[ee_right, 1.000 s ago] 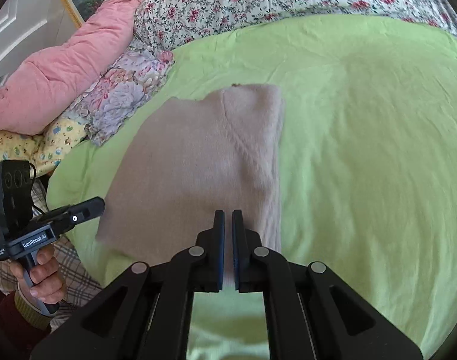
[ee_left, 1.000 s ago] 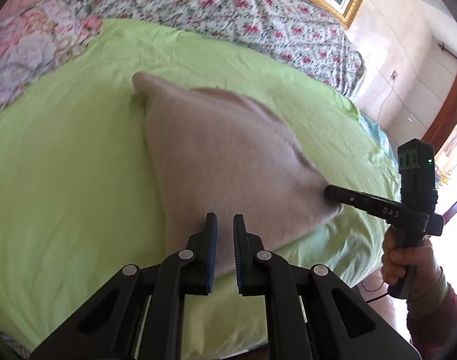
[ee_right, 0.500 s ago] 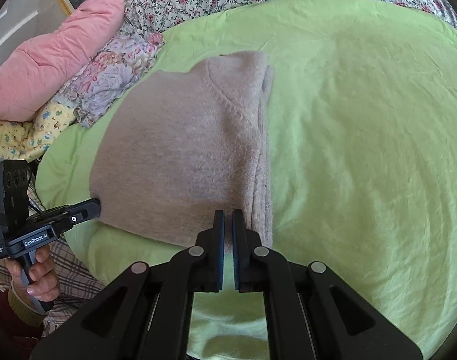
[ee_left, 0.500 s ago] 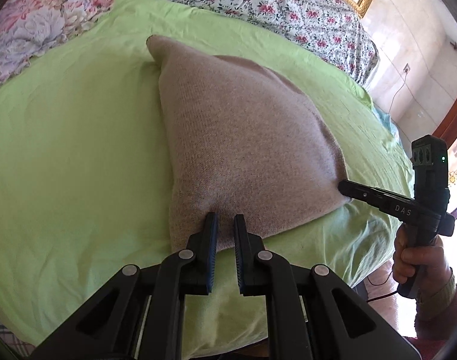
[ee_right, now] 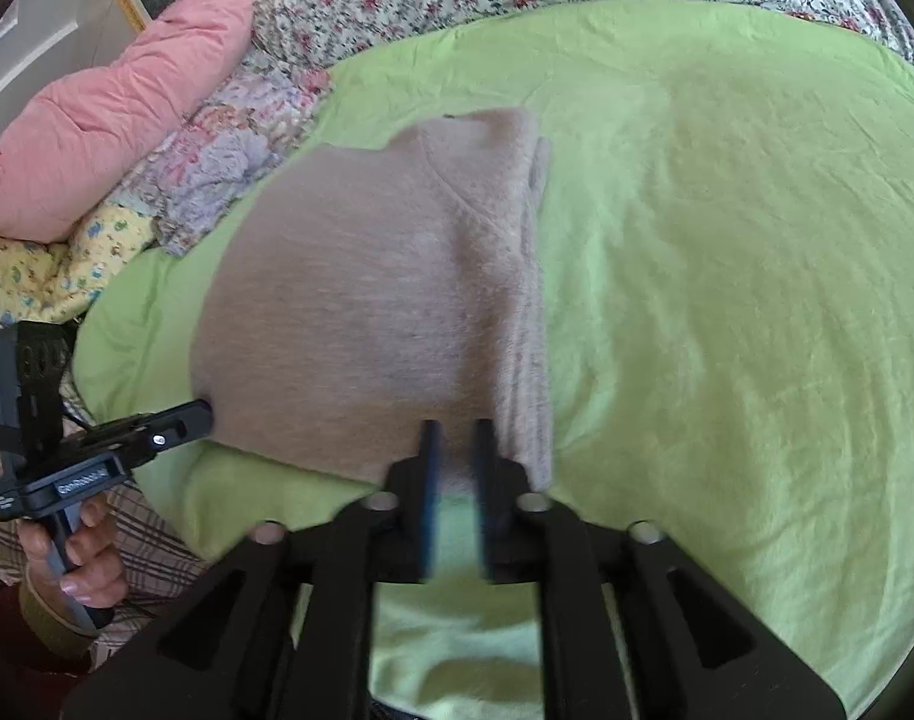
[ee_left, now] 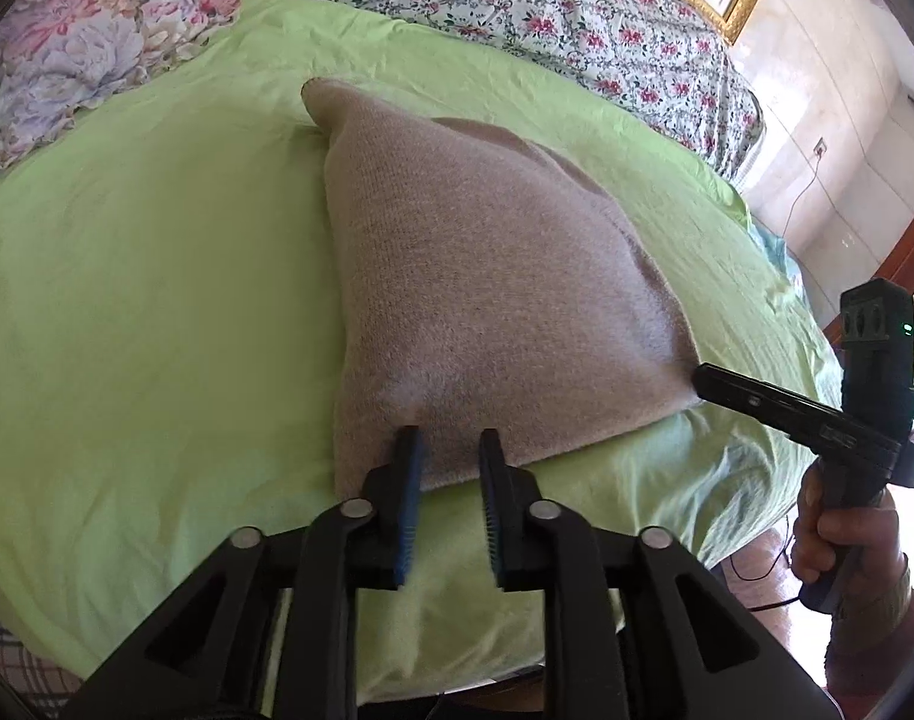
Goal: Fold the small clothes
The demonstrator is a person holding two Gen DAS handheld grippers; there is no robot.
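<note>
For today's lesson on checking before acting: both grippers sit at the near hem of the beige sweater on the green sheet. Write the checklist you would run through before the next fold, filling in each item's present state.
1. Left gripper open at the near hem of the beige sweater: ok, there is a clear gap between its fingers.
2. Right gripper open at the hem's other end: ok, though that view is blurred.
3. Hem actually between the fingers of either gripper: cannot tell.
4. Sweater lying flat: ok, apart from a doubled edge along one side.
5. Free green sheet beyond the sweater to fold onto: ok.
6. Floral quilt clear of the sweater: cannot tell; it lies close to the far corner.
</note>
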